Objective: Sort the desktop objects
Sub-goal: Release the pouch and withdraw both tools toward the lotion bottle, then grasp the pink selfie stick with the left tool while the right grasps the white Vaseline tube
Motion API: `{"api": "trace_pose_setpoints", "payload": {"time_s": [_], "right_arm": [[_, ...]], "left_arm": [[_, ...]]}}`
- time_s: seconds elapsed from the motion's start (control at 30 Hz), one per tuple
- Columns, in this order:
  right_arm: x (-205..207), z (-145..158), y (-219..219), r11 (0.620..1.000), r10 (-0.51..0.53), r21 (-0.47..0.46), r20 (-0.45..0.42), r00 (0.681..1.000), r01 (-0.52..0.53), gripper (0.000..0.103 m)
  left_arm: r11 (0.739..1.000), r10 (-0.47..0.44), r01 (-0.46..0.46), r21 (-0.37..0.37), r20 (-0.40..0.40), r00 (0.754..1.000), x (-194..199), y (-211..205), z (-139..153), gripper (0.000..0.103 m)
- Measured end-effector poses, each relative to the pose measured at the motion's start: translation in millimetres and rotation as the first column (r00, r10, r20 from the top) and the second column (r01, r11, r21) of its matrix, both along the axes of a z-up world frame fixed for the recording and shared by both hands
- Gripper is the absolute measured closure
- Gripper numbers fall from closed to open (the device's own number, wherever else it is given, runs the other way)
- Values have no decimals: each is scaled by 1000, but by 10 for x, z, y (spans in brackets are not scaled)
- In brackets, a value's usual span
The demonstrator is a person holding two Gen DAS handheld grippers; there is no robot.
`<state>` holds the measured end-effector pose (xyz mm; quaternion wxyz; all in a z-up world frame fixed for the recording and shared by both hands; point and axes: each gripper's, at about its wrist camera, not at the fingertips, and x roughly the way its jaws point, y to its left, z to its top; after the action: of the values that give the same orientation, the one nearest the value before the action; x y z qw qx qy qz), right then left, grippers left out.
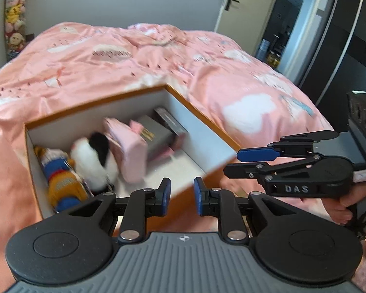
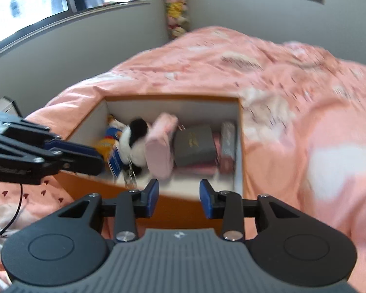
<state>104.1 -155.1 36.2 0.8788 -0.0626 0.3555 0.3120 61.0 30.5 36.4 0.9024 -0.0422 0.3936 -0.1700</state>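
Note:
An orange-edged open box (image 1: 202, 112) (image 2: 241, 146) lies on the pink bed. Inside it are a yellow and blue plush (image 1: 61, 183) (image 2: 107, 144), a black and white plush (image 1: 95, 161) (image 2: 134, 141), a pink pouch (image 1: 129, 151) (image 2: 159, 149), a grey box (image 1: 156, 134) (image 2: 194, 146) and a pink-edged case (image 1: 170, 120) (image 2: 228, 146). My left gripper (image 1: 182, 196) is open and empty over the box's near edge; it also shows in the right wrist view (image 2: 85, 156). My right gripper (image 2: 178, 194) is open and empty in front of the box; it also shows in the left wrist view (image 1: 246, 162).
The pink patterned duvet (image 1: 134, 56) (image 2: 292, 97) covers the bed around the box. A column of soft toys (image 1: 14, 14) (image 2: 177, 9) hangs at the far wall. A door (image 1: 241, 2) and dark wardrobe stand at the right.

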Motion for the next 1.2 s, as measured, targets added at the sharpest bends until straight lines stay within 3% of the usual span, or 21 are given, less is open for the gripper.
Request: {"api": "trace_pose_setpoints", "payload": {"time_s": [0.17, 0.23, 0.33, 0.43, 0.57, 0.7, 0.77, 0.83, 0.9, 1.0, 1.2], "right_arm": [[-200, -236, -201, 994, -105, -24, -81, 991, 103, 64], [-283, -316, -250, 994, -110, -9, -124, 986, 110, 64], [-388, -440, -259, 994, -105, 9, -181, 978, 108, 64], [-491, -561, -209, 993, -120, -41, -189, 975, 114, 64], [-642, -614, -106, 998, -58, -44, -198, 978, 50, 64], [-709, -648, 62, 998, 32, -41, -223, 974, -42, 64], [-645, -729, 120, 997, 22, -60, -282, 959, -41, 64], [-556, -812, 143, 998, -16, -65, -345, 939, -7, 63], [-496, -870, 145, 999, -36, -51, -398, 917, 18, 63], [-444, -944, 157, 996, -84, -66, -443, 892, 60, 64], [-346, -1073, 186, 991, -135, -46, -506, 852, 129, 61]], "left_arm": [[994, -51, 58, 87, -75, 996, -168, -214, -228, 80], [990, -41, 58, 130, -127, 991, -206, -249, -342, 80], [990, -24, 48, 135, -178, 984, -282, -242, -437, 80], [989, 40, -3, 146, -248, 968, -313, -210, -538, 80], [984, 172, -145, 99, -387, 906, -287, -22, -693, 78], [941, 310, -336, 31, -475, 824, -336, 271, -811, 68], [923, 344, -385, 22, -496, 797, -360, 344, -850, 63], [908, 350, -418, -12, -525, 776, -369, 396, -899, 52], [886, 354, -461, -57, -560, 749, -376, 441, -972, 51], [868, 376, -493, -57, -573, 728, -376, 439, -1025, 51], [855, 388, -514, -61, -581, 715, -366, 433, -1034, 51]]}}
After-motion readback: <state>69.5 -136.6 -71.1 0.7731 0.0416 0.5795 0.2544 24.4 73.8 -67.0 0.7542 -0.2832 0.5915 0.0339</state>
